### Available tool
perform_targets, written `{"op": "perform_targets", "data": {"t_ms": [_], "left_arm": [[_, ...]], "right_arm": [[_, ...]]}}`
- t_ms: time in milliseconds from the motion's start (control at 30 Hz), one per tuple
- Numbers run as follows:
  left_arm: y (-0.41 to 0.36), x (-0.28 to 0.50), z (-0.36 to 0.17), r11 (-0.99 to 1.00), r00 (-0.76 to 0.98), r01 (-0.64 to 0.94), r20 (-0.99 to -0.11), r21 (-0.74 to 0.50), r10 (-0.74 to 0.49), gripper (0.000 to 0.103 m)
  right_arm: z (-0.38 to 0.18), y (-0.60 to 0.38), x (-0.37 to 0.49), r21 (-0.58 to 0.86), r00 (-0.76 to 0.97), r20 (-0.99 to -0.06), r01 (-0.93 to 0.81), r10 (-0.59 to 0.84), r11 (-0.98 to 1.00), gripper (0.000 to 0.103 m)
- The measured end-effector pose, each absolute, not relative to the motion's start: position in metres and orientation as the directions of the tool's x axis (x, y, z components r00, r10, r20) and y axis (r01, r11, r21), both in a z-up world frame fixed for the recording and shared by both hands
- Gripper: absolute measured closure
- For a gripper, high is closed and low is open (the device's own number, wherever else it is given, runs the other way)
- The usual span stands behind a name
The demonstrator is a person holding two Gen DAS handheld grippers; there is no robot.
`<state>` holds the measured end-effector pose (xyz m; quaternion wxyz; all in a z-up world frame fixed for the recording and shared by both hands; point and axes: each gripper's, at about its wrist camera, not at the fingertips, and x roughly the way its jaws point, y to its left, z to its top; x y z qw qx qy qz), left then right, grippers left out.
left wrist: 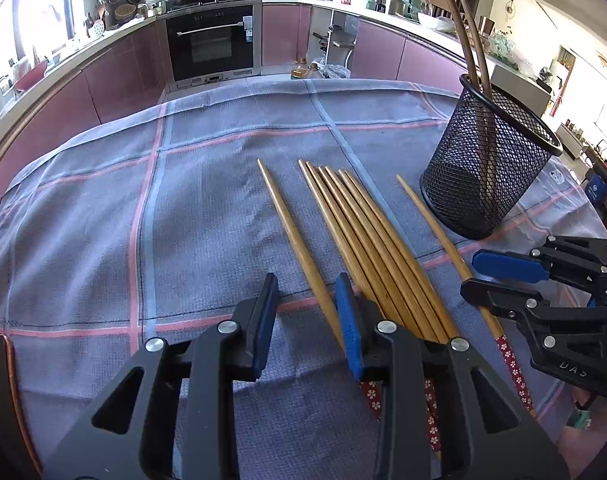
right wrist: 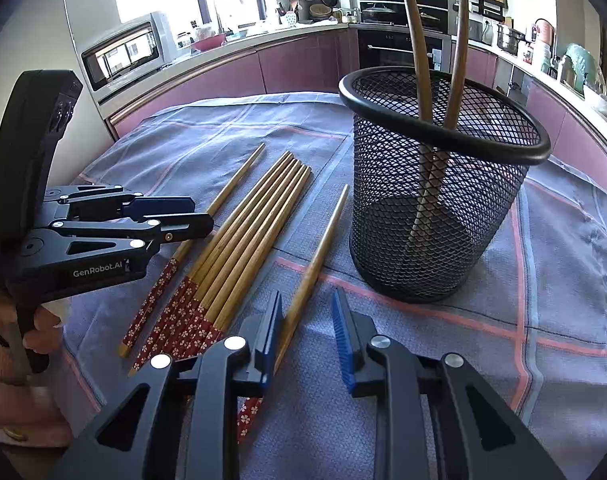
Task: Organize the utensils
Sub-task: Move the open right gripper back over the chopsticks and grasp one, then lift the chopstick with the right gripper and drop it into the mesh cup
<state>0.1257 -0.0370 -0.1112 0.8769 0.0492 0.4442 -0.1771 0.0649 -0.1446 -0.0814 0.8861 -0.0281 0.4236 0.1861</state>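
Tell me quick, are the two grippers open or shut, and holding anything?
Left gripper: open, a chopstick between its fingers, not clamped.
Right gripper: open, another chopstick between its fingers, not clamped.

Table covered by a grey-blue checked cloth (left wrist: pixel 183 200) with pink and pale blue stripes; cloth lies flat, slight creases toward the far edge. On the cloth: a tight bundle of bamboo chopsticks (left wrist: pixel 367 236), side by side and touching, red flower-patterned handle ends toward the cameras. One single chopstick (left wrist: pixel 295 232) lies apart on one side, another single chopstick (right wrist: pixel 315 256) on the other. A black mesh holder (right wrist: pixel 431 208) stands upright beside them.
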Motion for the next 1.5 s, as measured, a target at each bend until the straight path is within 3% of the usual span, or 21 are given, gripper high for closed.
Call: {"op": "perform_targets", "data": {"t_ms": [133, 267, 433, 800, 1267, 1500], "left_arm": [[-0.039, 0.133, -0.113, 0.936, 0.545, 0.345, -0.796, -0.072, -0.262, 0.075], [-0.040, 0.137, -0.113, 0.937, 0.539, 0.335, -0.797, -0.094, -0.273, 0.090], [-0.036, 0.133, -0.115, 0.945, 0.552, 0.305, -0.786, -0.118, -0.276, 0.095], [-0.033, 0.106, -0.108, 0.907, 0.521, 0.390, -0.774, -0.158, -0.359, 0.095], [-0.032, 0.127, -0.119, 0.890, 0.464, 0.411, -0.796, -0.194, -0.388, 0.092], [-0.034, 0.131, -0.117, 0.901, 0.474, 0.390, -0.798, -0.190, -0.373, 0.095]], "right_arm": [[-0.082, -0.145, 0.068, 0.128, 0.569, -0.759, -0.346, 0.316, 0.929, 0.090], [-0.082, -0.148, 0.069, 0.160, 0.568, -0.754, -0.329, 0.330, 0.931, 0.094], [-0.081, -0.154, 0.069, 0.201, 0.565, -0.745, -0.317, 0.355, 0.927, 0.097], [-0.072, -0.149, 0.062, 0.207, 0.548, -0.724, -0.407, 0.419, 0.890, 0.097], [-0.081, -0.138, 0.077, 0.169, 0.518, -0.765, -0.411, 0.382, 0.896, 0.096], [-0.073, -0.138, 0.072, 0.175, 0.543, -0.739, -0.417, 0.399, 0.892, 0.097]]}}
